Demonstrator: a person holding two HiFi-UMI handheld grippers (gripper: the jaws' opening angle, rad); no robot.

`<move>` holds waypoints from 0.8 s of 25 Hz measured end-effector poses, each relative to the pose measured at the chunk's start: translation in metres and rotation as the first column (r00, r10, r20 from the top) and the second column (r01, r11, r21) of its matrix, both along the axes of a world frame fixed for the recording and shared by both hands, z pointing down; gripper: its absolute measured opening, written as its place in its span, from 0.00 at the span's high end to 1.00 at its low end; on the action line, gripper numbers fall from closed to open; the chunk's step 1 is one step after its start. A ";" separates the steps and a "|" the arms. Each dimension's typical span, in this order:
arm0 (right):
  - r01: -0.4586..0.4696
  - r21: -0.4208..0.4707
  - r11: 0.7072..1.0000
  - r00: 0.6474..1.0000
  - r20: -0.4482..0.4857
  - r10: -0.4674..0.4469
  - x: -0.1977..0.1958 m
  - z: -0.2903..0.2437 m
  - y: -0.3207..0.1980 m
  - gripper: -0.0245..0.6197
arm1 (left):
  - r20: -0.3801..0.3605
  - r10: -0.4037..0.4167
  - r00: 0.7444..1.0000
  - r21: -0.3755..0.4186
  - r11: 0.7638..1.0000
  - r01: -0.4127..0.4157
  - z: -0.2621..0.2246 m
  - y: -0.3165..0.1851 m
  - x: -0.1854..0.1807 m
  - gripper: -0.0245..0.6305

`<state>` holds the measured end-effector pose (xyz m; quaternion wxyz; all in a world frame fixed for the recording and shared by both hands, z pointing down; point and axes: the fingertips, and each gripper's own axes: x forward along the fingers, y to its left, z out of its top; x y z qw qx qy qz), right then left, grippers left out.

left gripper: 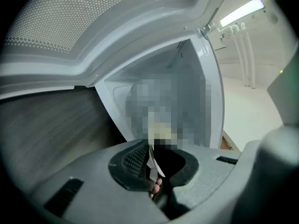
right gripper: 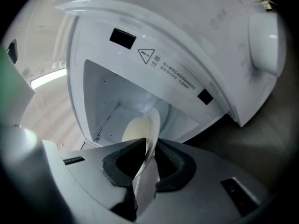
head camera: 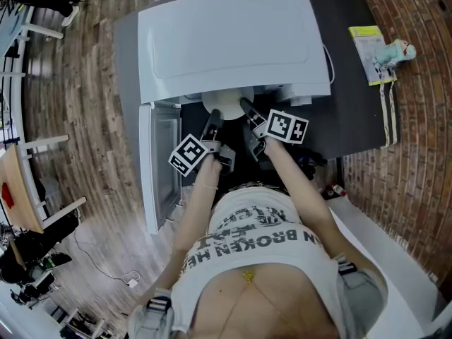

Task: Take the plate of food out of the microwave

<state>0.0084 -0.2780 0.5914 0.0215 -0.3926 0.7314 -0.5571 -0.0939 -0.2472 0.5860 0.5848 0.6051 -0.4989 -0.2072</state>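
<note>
**Both tools grip the plate [head camera: 227, 103] at the mouth of the microwave [head camera: 233, 41]**

The white microwave stands on a dark worktop [head camera: 353, 119]. In the head view its door [head camera: 161, 168] is swung wide open to the left. The white plate is at the front opening, just below the cabinet's front edge, with one tool on each side.

The left tool [head camera: 214, 122] has its jaws drawn close together, the dark pads pinching the plate's thin rim. The left gripper view shows only a white sliver of the rim between them.

The right tool [head camera: 248, 111] is likewise narrowed onto the opposite rim. In the right gripper view the plate runs edge-on between the pads, and its pale face reaches toward the lit cavity.
</note>
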 end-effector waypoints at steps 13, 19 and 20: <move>0.087 0.016 0.996 0.996 -0.009 -0.087 0.037 -0.012 0.028 0.87 | 0.011 -0.090 0.996 0.018 0.996 0.090 -0.011 0.038 0.041 0.91; 0.149 -0.001 0.989 0.989 -0.021 -0.149 0.042 -0.013 0.048 0.87 | -0.003 -0.144 0.990 0.007 0.990 0.144 -0.012 0.063 0.047 0.91; 0.154 -0.002 0.988 0.988 -0.026 -0.154 0.041 -0.014 0.051 0.87 | -0.007 -0.147 0.989 0.007 0.989 0.147 -0.013 0.066 0.046 0.91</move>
